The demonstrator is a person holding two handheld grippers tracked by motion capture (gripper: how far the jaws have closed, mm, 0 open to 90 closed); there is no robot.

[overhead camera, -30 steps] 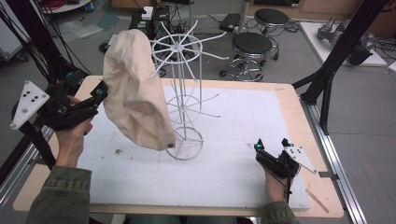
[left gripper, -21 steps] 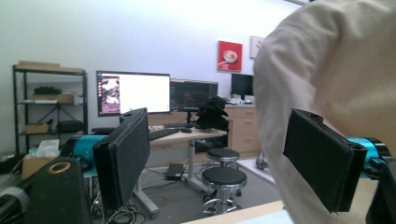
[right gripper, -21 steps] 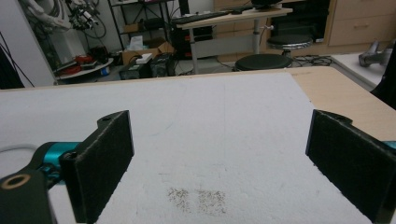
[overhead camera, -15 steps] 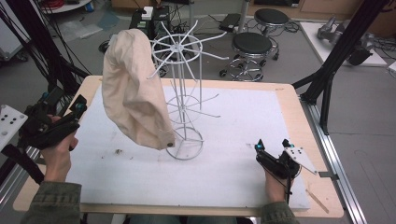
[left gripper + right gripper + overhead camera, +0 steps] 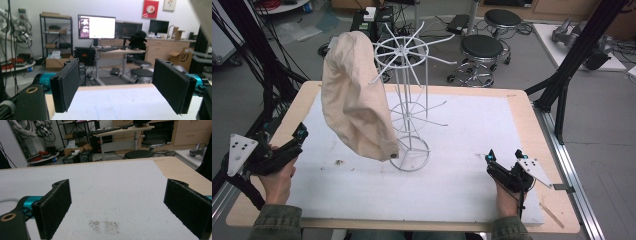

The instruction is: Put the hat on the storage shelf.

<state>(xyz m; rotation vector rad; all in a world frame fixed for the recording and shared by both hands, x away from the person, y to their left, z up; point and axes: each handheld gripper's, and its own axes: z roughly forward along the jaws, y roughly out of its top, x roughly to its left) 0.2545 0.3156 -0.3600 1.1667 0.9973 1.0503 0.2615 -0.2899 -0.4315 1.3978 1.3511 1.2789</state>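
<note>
A white wire rack [image 5: 408, 107] stands near the middle of the table [image 5: 522, 107], on a white mat [image 5: 472, 130] that covers most of the top. A cream cloth bag [image 5: 354, 100] hangs on the rack's left side, its top caught over one of the spokes at the upper ring and its lower end drooping to just above the rack's base ring. It looks hung there so that it keeps off the mat and drapes freely; a small dark eyelet shows at its bottom corner. The bag sags limp, and whether anything is inside it cannot be told. The rack's other spokes and lower arms are bare.

The left gripper [image 5: 294, 141] is held well to the left of the rack, over the mat's left edge, pointing toward the bag. Its jaws stand wide apart with nothing between them; the left gripper view looks through the gap [image 5: 117, 87] across the table to desks and monitors beyond, with a strip of the bag at the upper right edge.

The right gripper [image 5: 501, 161] rests low near the table's front right, well right of the rack. Its jaws are also spread and hold nothing; between them, in the right gripper view [image 5: 117, 207], lies bare mat with a faint patch of dark specks [image 5: 105, 225].

With both tools clear of the rack, neither seems engaged with the bag.
</note>
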